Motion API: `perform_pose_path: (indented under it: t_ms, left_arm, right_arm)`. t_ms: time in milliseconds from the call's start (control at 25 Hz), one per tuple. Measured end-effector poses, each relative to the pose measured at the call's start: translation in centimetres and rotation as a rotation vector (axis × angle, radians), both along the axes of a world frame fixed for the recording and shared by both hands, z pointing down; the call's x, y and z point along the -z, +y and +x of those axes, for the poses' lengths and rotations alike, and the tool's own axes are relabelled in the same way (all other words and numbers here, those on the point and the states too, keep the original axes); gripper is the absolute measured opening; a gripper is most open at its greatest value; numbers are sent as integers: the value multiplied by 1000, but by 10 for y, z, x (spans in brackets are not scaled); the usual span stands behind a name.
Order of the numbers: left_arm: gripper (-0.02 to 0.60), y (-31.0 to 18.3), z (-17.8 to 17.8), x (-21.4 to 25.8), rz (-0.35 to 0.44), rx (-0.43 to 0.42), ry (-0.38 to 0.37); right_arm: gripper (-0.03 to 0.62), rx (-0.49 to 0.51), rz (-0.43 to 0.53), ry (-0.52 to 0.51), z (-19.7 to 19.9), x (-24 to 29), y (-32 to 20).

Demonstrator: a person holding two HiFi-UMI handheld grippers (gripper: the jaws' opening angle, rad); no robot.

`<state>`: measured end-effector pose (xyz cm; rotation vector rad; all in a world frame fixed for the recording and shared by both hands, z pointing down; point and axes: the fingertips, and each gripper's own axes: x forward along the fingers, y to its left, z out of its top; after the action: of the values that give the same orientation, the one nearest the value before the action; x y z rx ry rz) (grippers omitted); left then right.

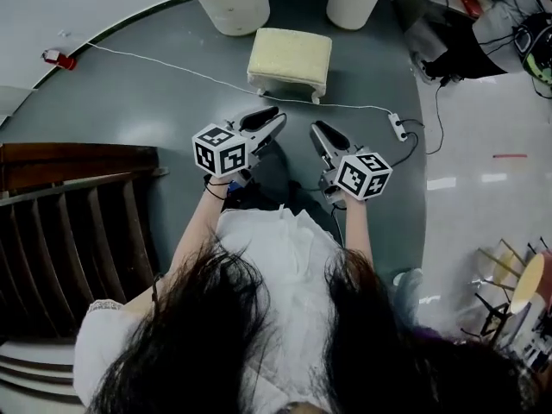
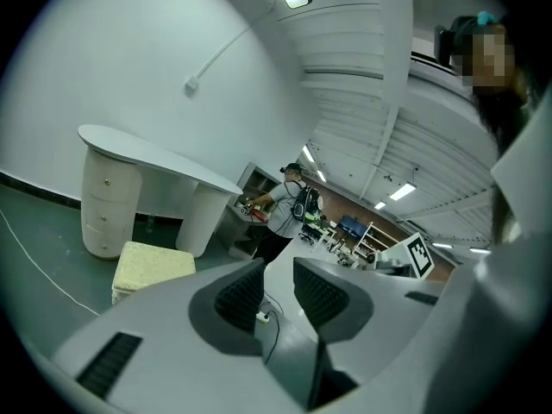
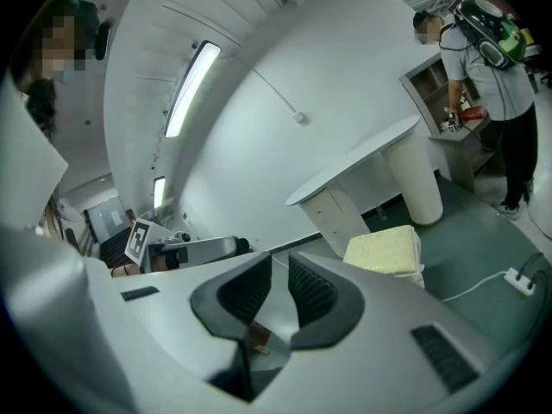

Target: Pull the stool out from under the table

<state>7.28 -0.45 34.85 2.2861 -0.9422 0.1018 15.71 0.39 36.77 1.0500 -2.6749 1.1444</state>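
Note:
The cream cushioned stool stands on the grey floor in front of the white table, out from between the table's pedestals. My left gripper and right gripper hover side by side, a short way back from the stool and apart from it. Both are shut with nothing between the jaws. In the left gripper view the stool lies low at the left, beyond that gripper, under the table top. In the right gripper view the stool sits right of that gripper.
A white cable runs across the floor just in front of the stool to a power strip. Dark wooden stairs are at my left. A person stands at shelves beyond the table. Wooden frames stand at the right.

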Motion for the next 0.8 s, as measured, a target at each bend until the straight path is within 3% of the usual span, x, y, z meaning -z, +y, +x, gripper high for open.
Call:
perform_pose_path:
  t_ms: [480, 800]
  left_arm:
    - [114, 38, 5, 13, 30, -27, -58]
    - [114, 65, -24, 18, 53, -49, -56]
  right_arm:
    - [72, 71, 47, 26, -18, 15, 41]
    - [66, 74, 54, 51, -53, 17, 64]
